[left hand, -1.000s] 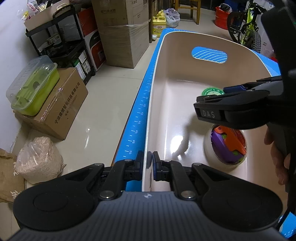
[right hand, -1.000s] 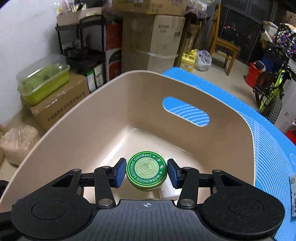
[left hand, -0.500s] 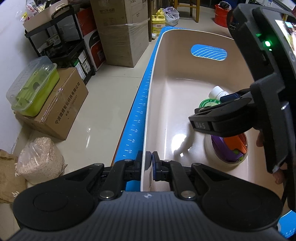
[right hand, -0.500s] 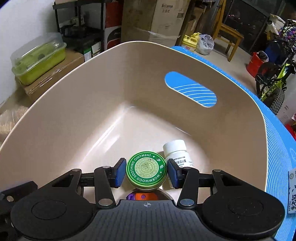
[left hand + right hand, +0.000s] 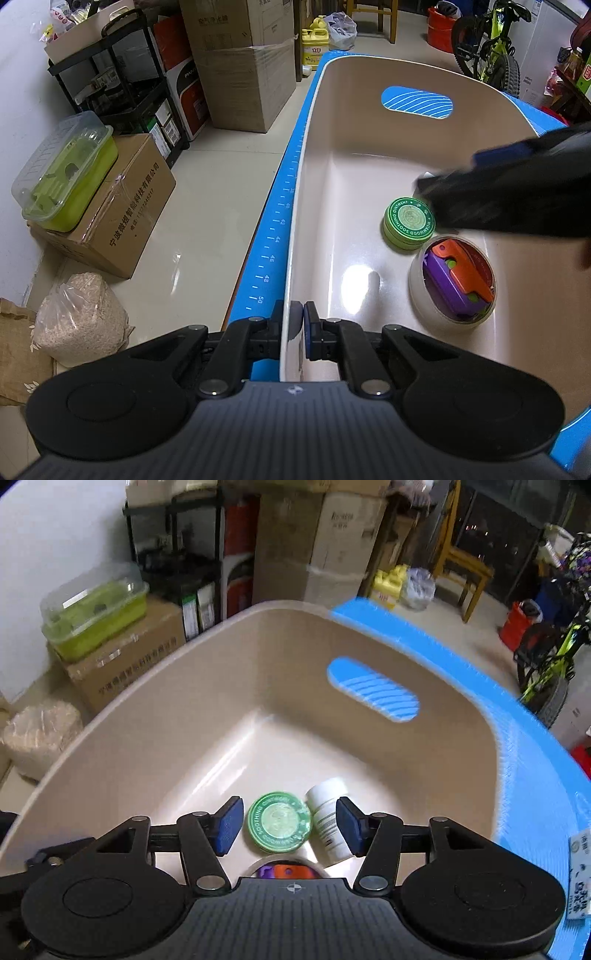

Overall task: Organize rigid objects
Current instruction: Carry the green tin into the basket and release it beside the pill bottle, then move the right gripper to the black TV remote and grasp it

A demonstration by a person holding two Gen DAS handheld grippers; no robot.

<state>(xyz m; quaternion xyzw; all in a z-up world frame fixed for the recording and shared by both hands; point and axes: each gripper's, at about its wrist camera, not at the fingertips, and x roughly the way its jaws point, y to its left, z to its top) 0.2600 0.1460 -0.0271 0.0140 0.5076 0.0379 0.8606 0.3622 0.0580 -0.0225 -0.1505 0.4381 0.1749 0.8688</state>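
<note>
A beige plastic bin (image 5: 369,147) stands on a blue mat. My left gripper (image 5: 297,328) is shut on the bin's near rim, one pad on each side of the wall. On the bin floor (image 5: 229,746) lies a green ointment tin (image 5: 408,223) (image 5: 279,822), lid up. Beside it lie a white bottle (image 5: 328,818) and a tape roll (image 5: 454,282) with a purple and orange toy inside. My right gripper (image 5: 289,825) hangs just above the tin. Its jaws are opening, and the pads stand clear of the tin on both sides. In the left wrist view it is a dark blur (image 5: 517,199).
The blue mat (image 5: 273,229) runs along the bin's left side, and the floor drops off beyond it. On the floor stand cardboard boxes (image 5: 122,210), a green lidded container (image 5: 66,173), a bag of grain (image 5: 81,321) and a black shelf (image 5: 122,85). A bicycle (image 5: 491,48) stands far right.
The right gripper carried the green tin down into the bin, let it go on the floor beside the white bottle, and spread its jaws. The left gripper kept its hold.
</note>
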